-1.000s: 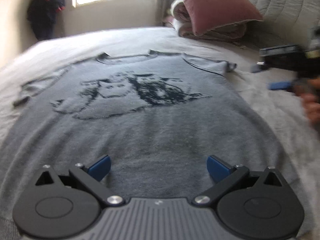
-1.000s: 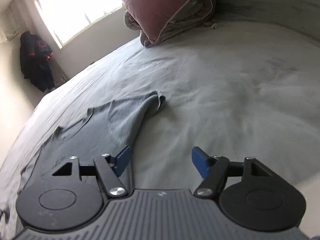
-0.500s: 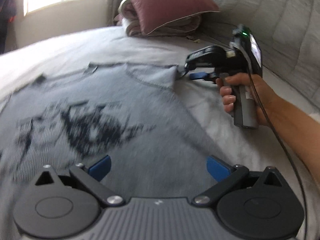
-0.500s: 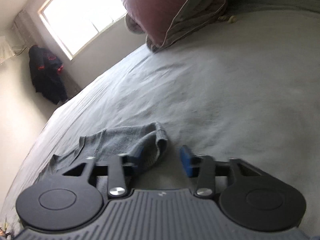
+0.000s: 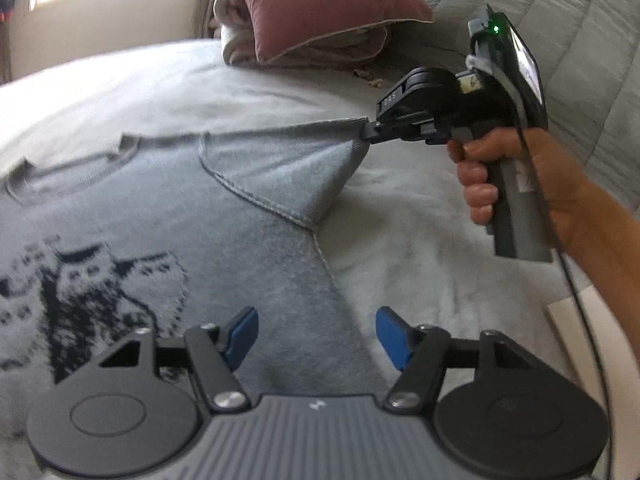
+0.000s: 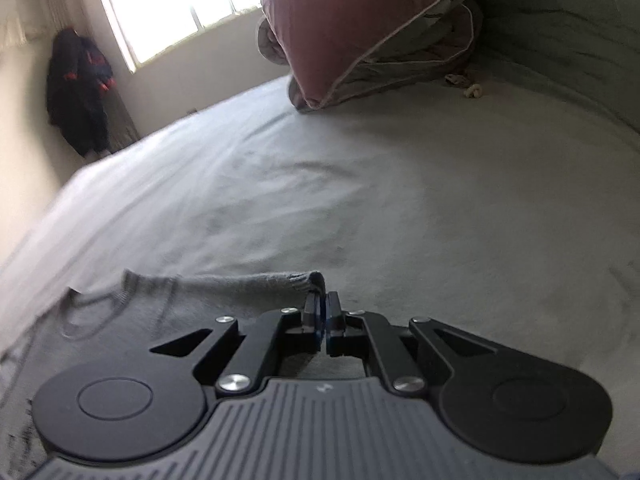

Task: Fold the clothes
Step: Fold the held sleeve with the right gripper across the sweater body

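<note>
In the left wrist view, a grey T-shirt with a dark animal print is lying flat and face up on the bed, its collar pointing toward the head of the bed where a maroon pillow is leaning on folded bedding. The right hand-held gripper, carried by the person's hand, is pinching the tip of the sleeve and lifting it just clear of the sheet, so the cloth is tenting up to the pinch. The left hand-held gripper is hovering over the shirt's side seam, down toward its hem; its jaws are closing, with cloth below them but nothing pressed between the pads so far. In the right wrist view, the right hand-held gripper is showing its jaws fully together on the sleeve cuff, with bare sheet stretching beyond toward the pillow and a window. The step in hand looks like the first side fold. The next move probably calls for the left one to finish nipping the side edge, then both carrying that edge across toward the shirt's middle together, keeping the fold line straight.
</note>
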### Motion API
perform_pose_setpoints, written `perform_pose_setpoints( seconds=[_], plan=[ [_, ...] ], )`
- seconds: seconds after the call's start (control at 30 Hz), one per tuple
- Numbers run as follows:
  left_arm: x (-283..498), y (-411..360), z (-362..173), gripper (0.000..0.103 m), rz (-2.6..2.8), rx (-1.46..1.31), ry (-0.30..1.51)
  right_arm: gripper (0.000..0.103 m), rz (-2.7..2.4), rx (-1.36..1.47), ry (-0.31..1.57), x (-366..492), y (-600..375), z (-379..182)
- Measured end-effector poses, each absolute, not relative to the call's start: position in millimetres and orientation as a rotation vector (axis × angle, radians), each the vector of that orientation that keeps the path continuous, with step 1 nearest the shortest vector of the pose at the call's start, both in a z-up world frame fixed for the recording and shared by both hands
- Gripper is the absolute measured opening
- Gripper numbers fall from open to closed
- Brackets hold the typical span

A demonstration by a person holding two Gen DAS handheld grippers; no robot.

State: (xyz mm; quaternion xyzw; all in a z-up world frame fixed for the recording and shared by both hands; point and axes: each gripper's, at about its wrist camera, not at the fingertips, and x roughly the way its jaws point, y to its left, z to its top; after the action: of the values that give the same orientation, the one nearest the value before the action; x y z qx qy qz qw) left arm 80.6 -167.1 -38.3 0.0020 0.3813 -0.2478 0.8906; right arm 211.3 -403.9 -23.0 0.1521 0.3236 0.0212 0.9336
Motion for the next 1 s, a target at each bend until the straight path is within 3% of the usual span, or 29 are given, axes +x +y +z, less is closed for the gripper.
perform_pose_setpoints(
  seconds=[0.17, 0.27, 0.33, 0.4, 0.47, 0.5, 0.6, 0.73, 0.93, 1.0],
  plan=[
    [77.4, -178.3, -43.9, 0.068, -0.549, 0.013, 0.835, 0.008, 0.03, 0.331, 0.696, 217.3, -405.7, -32.7],
    [74.8, -187.0, -47.9, 0.067, -0.559, 0.044, 0.853, 0.021, 0.032, 0.373, 0.708, 211.0, -411.9, -34.2],
    [75.5, -188.7, -48.7, 0.065, -0.542, 0.057, 0.836, 0.04, 0.057, 0.419, 0.712, 201.8, -418.0, -34.5],
    [76.1, -190.5, -49.5, 0.053, -0.525, 0.07, 0.819, 0.04, 0.094, 0.445, 0.724, 192.6, -421.2, -35.3],
    [78.2, -189.2, -50.9, 0.023, -0.517, 0.068, 0.813, 0.04, 0.133, 0.438, 0.747, 183.3, -419.2, -39.6],
    [80.2, -187.7, -51.4, 0.021, -0.517, 0.061, 0.814, 0.04, 0.152, 0.426, 0.758, 178.4, -416.4, -42.4],
    [88.2, -183.8, -45.0, 0.021, -0.527, 0.04, 0.811, 0.04, 0.182, 0.391, 0.772, 169.3, -409.6, -49.4],
    [102.6, -195.8, -35.8, 0.041, -0.529, 0.113, 0.743, 0.04, 0.212, 0.378, 0.759, 169.4, -405.8, -54.4],
    [154.3, -217.1, -41.6, 0.04, -0.521, 0.176, 0.657, 0.04, 0.263, 0.37, 0.749, 178.9, -402.1, -57.5],
    [177.5, -217.7, -45.5, 0.035, -0.533, 0.136, 0.678, 0.04, 0.273, 0.39, 0.742, 180.9, -404.4, -59.4]
  ],
)
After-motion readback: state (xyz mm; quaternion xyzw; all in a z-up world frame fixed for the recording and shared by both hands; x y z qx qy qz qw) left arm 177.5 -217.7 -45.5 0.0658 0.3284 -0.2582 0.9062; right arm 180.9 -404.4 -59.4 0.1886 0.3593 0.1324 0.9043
